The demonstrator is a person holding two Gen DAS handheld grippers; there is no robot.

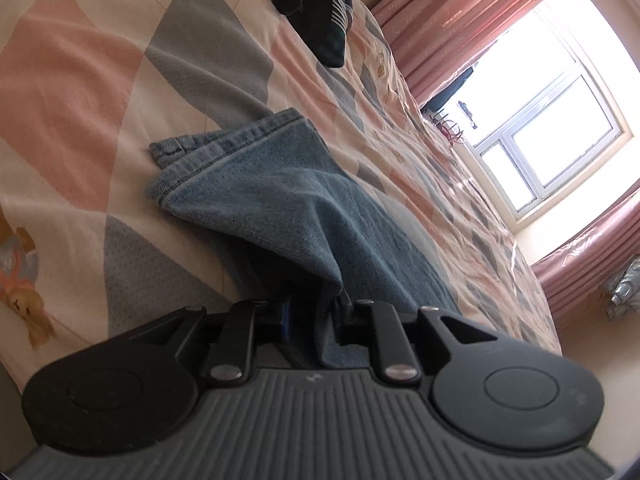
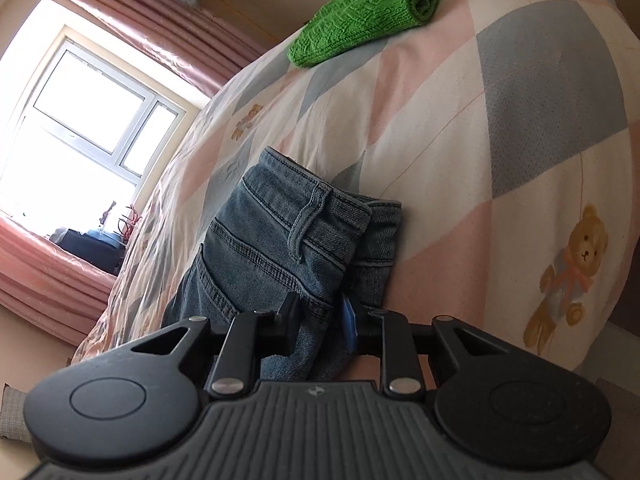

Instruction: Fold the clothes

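Note:
Folded blue jeans (image 1: 280, 200) lie on the patchwork bed cover (image 1: 80, 80). In the left wrist view their hem end points away from me, and a raised fold of denim runs down between the fingers of my left gripper (image 1: 314, 316). A dark gap shows beside the blue pad, so the jaws stand slightly apart and open. In the right wrist view the waistband end of the jeans (image 2: 280, 240), with a belt loop, lies on the cover (image 2: 480, 160). My right gripper (image 2: 318, 324) straddles its near edge, with denim between the loosely parted fingers.
A green knitted garment (image 2: 372, 4) lies folded at the far end of the bed. A heap of dark clothes (image 1: 320, 4) sits at the top of the left wrist view. Pink curtains (image 1: 460, 20) frame a bright window (image 1: 560, 120) beyond the bed.

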